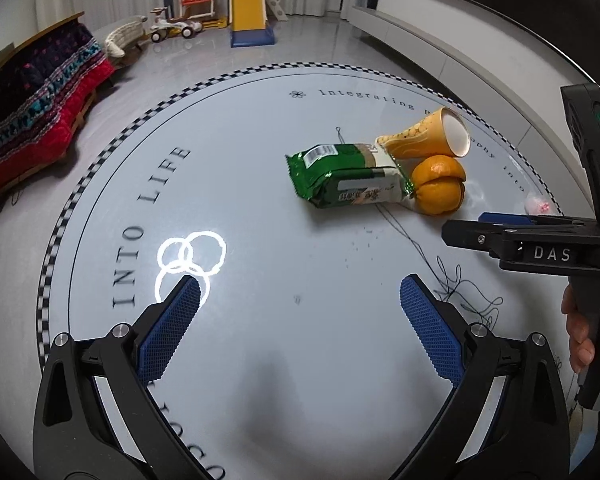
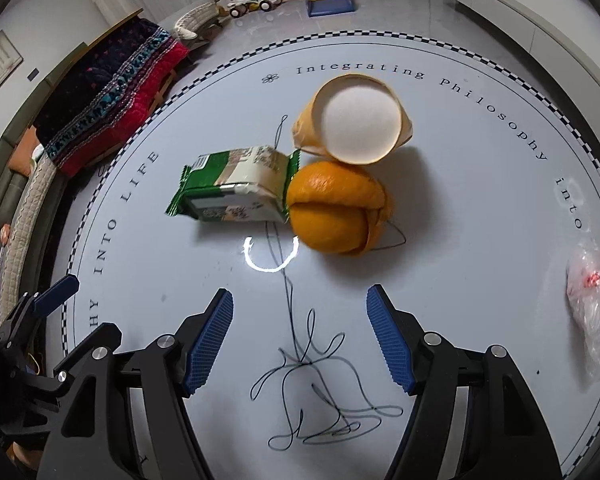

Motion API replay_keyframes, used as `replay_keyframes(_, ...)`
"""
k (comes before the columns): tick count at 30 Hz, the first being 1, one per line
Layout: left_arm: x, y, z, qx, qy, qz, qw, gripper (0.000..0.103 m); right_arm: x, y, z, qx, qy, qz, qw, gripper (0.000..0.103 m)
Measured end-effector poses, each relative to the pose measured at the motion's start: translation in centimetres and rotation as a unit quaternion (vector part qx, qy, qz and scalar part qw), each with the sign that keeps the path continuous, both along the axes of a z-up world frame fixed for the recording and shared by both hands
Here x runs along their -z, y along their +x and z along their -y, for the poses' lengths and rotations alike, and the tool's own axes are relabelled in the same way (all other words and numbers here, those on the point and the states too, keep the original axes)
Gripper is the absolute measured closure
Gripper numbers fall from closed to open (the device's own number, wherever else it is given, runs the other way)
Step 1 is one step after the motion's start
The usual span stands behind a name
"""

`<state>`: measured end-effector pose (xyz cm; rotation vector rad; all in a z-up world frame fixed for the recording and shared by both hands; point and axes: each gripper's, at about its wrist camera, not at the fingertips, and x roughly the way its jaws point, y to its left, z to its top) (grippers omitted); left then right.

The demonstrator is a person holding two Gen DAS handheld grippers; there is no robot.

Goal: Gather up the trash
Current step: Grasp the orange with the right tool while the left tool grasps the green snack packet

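On the table [image 2: 480, 208], orange peel [image 2: 336, 216]; both claws agape.

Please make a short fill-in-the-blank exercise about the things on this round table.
1. The paper cup lies on its ____.
2. The snack packet is mostly ____ and white.
3. The orange peel touches the packet and the ____.
4. Both hand-held grippers, left and right, are ____.

Missing words: side; green; cup; open

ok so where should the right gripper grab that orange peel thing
Take the orange peel across its rounded body, approaching from the near side with the right gripper, whose jaws are open. The green wrapper touches its left side and the tipped paper cup its far side, so one finger must wedge in beside the wrapper.
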<state>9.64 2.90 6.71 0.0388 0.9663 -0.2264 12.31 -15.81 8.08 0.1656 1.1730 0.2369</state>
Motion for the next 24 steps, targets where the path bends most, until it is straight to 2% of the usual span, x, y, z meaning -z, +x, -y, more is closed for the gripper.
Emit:
replay_keyframes(4, 0.3, 3.0, 1.5, 0.036, 0.005, -0.004, 0.9993, 0.006, 0.7, 2.5, 0.6, 0.022, 0.014, -0.012, 1.0, 0.033)
replay_keyframes(8, 0.9, 5.2, 2.5, 0.061, 0.016, -0.007, 0.998, 0.006, 1.0, 3.6, 0.7, 0.039, -0.004, -0.006, 0.999, 0.029)
replay_keyframes(11, 1.3, 6.4, 3.0, 0.075, 0.025, -0.008, 0.9969, 0.006, 1.8, 4.3, 1.2, 0.043, 0.002, -0.015, 0.999, 0.029)
replay_keyframes(15, 2.0, 7.8, 4.0, 0.096, 0.047, -0.009, 0.9942, 0.006, 1.6, 4.4, 1.4, 0.023, 0.012, -0.01, 1.0, 0.043)
replay_keyframes(19, 2.7, 9.1, 5.4, 0.121, 0.074, -0.007, 0.9898, 0.006, 1.6, 4.4, 1.5, 0.009, 0.007, -0.012, 1.0, 0.044)
replay_keyframes(24, 3.6, 9.9, 6.9, 0.157, 0.088, -0.012, 0.9836, 0.006, 1.6, 4.3, 2.0, 0.003, 0.018, -0.011, 1.0, 0.044)
